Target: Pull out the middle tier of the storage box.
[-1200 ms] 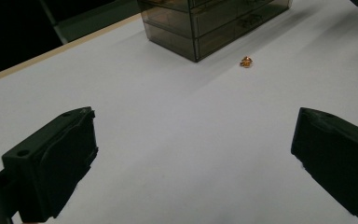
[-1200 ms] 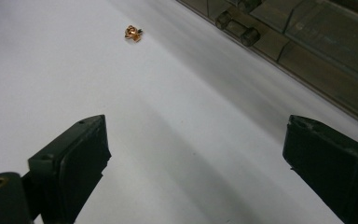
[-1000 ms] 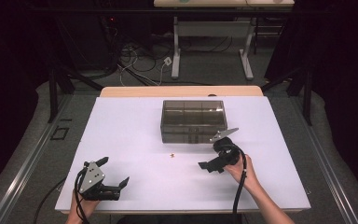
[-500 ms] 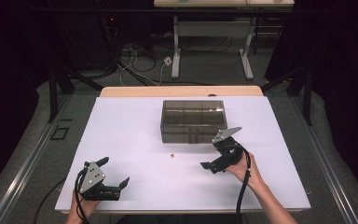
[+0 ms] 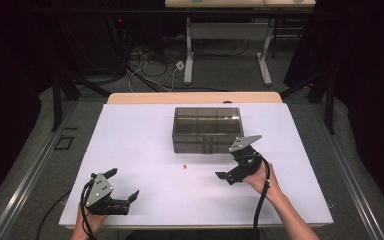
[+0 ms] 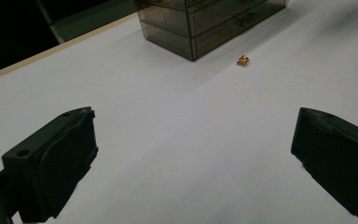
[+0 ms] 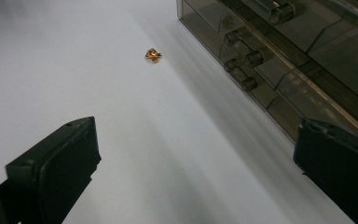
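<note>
High view with both gripper views. The small gold object [image 5: 184, 166] lies loose on the white table [image 5: 130, 150], just at 6 o'clock of the smoked-plastic drawer box [image 5: 207, 129], apart from it and untouched. In the right gripper view it appears as a crumpled gold piece [image 7: 153, 54] at 11 o'clock of the open jaws; in the left gripper view it sits at 1 o'clock [image 6: 243, 60], well ahead.

The right gripper [image 5: 230, 176], at 3 o'clock of the gold object and near the box's front right corner, is released, jaws spread wide and holding nothing. The left gripper [image 5: 125, 196], near the table's front edge at 7 o'clock of the object, is likewise released and empty.

Progress, judged from the layout: pick-up appears not yet begun; approach, grasp and any placing remain. The right gripper looks the better placed for it.

Container: the box [image 7: 279, 60] has 2 rows of compartments seen from above and small round drawer knobs [image 7: 249, 84] on its front. The drawers appear shut; contents cannot be told through the dark plastic.
</note>
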Action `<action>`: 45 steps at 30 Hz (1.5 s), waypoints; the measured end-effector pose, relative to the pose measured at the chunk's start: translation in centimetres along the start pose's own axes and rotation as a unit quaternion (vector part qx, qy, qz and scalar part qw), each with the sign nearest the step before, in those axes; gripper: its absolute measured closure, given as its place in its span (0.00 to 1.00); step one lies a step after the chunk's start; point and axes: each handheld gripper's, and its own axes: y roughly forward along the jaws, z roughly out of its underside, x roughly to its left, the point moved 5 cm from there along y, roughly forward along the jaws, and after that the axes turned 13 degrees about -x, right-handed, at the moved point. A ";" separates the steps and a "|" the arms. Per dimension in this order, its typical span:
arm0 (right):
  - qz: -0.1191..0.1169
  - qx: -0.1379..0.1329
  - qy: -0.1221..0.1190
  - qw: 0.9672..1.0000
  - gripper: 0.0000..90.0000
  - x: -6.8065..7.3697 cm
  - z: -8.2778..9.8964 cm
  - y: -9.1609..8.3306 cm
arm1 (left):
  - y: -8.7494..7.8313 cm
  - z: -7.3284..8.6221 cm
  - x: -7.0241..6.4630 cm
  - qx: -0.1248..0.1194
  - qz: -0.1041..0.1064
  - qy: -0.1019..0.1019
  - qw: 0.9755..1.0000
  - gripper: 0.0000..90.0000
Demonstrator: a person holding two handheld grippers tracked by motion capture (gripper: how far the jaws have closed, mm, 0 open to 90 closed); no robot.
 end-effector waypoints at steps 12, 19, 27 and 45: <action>0.010 -0.002 -0.026 1.000 0.00 -0.3 -0.2 0.2 | 0.0 0.0 0.2 0.003 0.001 0.002 1.000 0.00; 0.011 0.005 -0.038 0.999 0.00 -0.4 -0.5 0.2 | 0.0 0.1 0.1 0.003 0.003 -0.006 1.000 0.00; 0.011 0.019 -0.057 0.998 0.01 -0.9 -1.0 0.4 | 0.0 0.1 0.1 0.003 0.003 -0.005 1.000 0.00; 0.054 0.000 -0.086 0.995 0.23 -2.6 -1.4 0.9 | 0.0 0.1 0.2 0.002 0.004 -0.004 1.000 0.00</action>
